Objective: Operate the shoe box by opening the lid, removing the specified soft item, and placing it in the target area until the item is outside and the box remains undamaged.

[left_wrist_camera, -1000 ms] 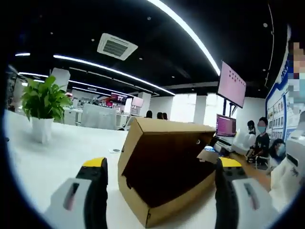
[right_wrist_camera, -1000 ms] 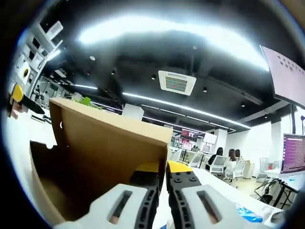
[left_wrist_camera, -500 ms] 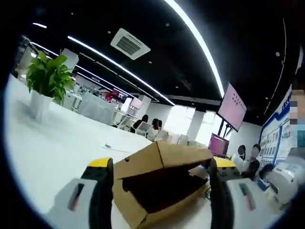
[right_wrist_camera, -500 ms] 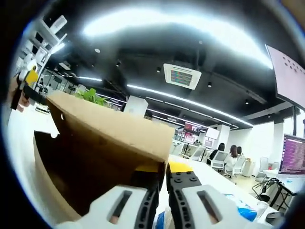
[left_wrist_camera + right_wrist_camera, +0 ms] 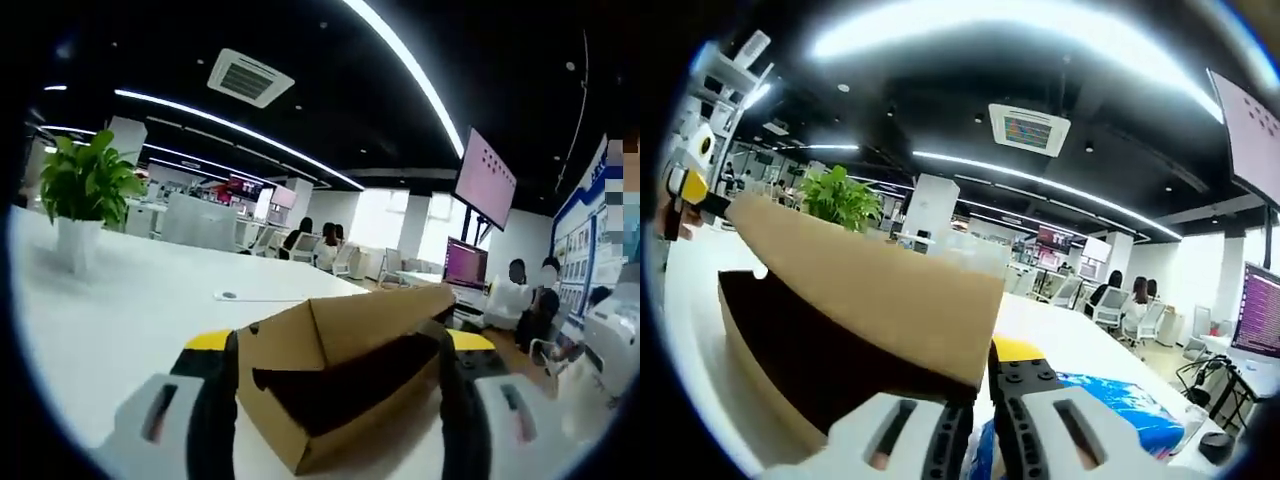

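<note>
Right gripper (image 5: 980, 400): jaws pressed together on the front edge of the lid (image 5: 880, 300), pinching the cardboard at its corner. Left gripper (image 5: 330, 400): jaws spread wide, bracketing the shoe box (image 5: 330, 400) from both ends without clearly touching it; contact impossible to confirm. Also visible far left in the right gripper view as a yellow-tipped shape (image 5: 685, 190).

Box resting on the white table (image 5: 120, 300), lid partly raised and hinged along the back, leaving a dark wedge-shaped opening. Interior too dark to make out the soft item inside. Something blue and printed (image 5: 1110, 405) lying on the table just beside the right gripper, nature unclear. Further out: potted plant (image 5: 85, 205), wall screen (image 5: 485, 178), seated people in the background.

Risks, as a judgement: pinching only one corner of the lid could twist or crease the cardboard if lifted too fast or off the hinge axis; lifting hard with nothing bracing the base could drag or tip the light box; pushing the lid past its hinge limit could tear the fold.

Orientation: long axis running roughly left to right across the left gripper view, between its jaws; opening facing that camera, hinge on the far side. In the right gripper view, long axis stretching away toward the left.
</note>
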The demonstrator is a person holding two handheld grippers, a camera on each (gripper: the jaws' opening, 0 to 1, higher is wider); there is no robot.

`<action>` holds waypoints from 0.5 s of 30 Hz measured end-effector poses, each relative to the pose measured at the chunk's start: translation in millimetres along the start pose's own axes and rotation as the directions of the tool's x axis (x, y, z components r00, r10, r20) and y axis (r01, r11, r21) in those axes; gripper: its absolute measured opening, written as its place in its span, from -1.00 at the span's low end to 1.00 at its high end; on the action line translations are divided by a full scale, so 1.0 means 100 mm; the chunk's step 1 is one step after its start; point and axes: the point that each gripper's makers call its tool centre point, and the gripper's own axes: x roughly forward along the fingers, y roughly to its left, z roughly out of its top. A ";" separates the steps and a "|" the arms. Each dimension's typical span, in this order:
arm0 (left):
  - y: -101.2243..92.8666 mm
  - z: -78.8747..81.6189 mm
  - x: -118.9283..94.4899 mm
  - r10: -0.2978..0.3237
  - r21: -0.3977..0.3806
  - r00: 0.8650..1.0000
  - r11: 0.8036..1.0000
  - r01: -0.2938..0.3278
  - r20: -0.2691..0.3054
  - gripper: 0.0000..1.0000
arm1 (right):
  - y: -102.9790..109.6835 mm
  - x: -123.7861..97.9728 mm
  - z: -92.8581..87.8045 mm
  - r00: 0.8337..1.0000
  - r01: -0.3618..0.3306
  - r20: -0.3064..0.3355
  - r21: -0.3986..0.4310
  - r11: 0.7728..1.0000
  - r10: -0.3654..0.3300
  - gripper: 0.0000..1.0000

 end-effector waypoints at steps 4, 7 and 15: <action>0.00 -0.04 0.01 0.007 0.012 1.000 1.000 -0.007 -0.021 0.69 | 0.03 0.00 -0.05 1.000 -0.009 -0.020 -0.008 1.000 0.009 -0.97; 0.03 -0.09 0.02 0.016 0.013 0.999 1.000 -0.015 -0.036 0.66 | 0.03 0.00 -0.05 1.000 -0.009 -0.026 -0.006 1.000 0.009 -0.97; 0.09 -0.15 0.02 0.047 0.044 0.997 0.998 -0.044 -0.055 0.62 | 0.06 -0.02 -0.05 0.999 -0.015 -0.046 -0.052 0.999 0.013 -0.96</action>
